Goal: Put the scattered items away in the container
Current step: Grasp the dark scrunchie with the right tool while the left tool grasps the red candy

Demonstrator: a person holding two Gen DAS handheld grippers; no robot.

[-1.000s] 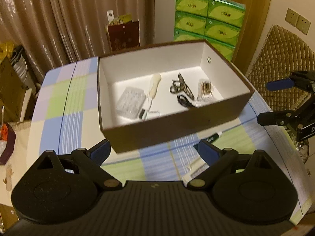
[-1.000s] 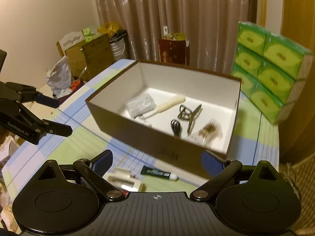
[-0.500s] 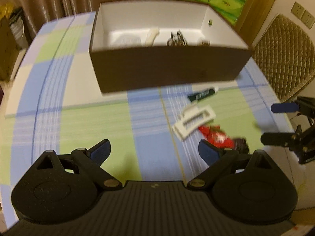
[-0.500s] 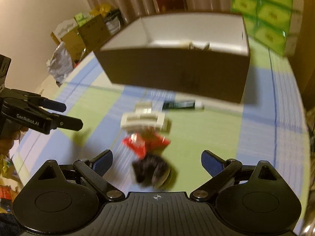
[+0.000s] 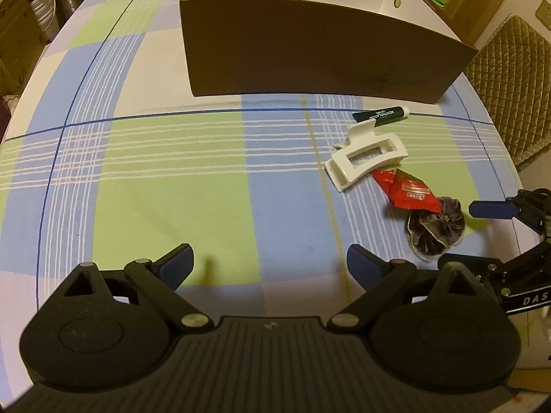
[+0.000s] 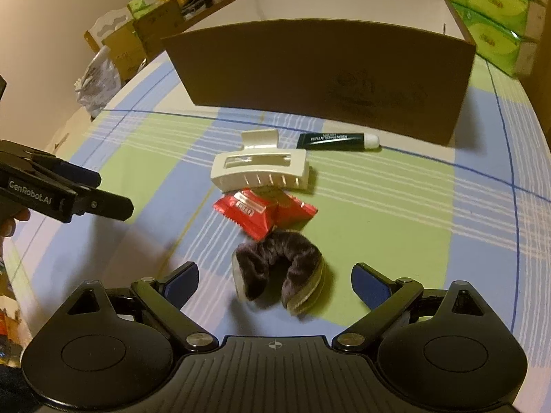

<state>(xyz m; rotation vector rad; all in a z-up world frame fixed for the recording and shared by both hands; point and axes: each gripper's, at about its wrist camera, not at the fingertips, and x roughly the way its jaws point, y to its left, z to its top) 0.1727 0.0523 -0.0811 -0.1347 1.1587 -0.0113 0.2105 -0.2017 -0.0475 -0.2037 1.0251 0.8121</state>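
A brown box point(image 5: 320, 51) point(image 6: 320, 69) with a white inside stands at the far side of the checked tablecloth; its contents are hidden by its near wall. In front of it lie a dark green tube point(image 5: 380, 115) point(image 6: 337, 140), a white hair claw clip point(image 5: 366, 155) point(image 6: 261, 168), a red snack packet point(image 5: 406, 191) point(image 6: 261, 211) and a dark purple scrunchie point(image 5: 434, 230) point(image 6: 279, 270). My right gripper point(image 6: 275, 284) is open and empty, low over the table, with the scrunchie between its fingers. My left gripper point(image 5: 270, 268) is open and empty over bare cloth, left of the items.
Green tissue packs point(image 6: 489, 10) are stacked behind the box at the right. A quilted chair back point(image 5: 509, 79) stands off the table's right edge. Cardboard boxes and bags point(image 6: 137, 34) sit on the floor beyond the table's left edge.
Both grippers have dropped lower and closer to the table. The box's inside has gone out of sight. The right gripper now has the scrunchie between its open fingers.
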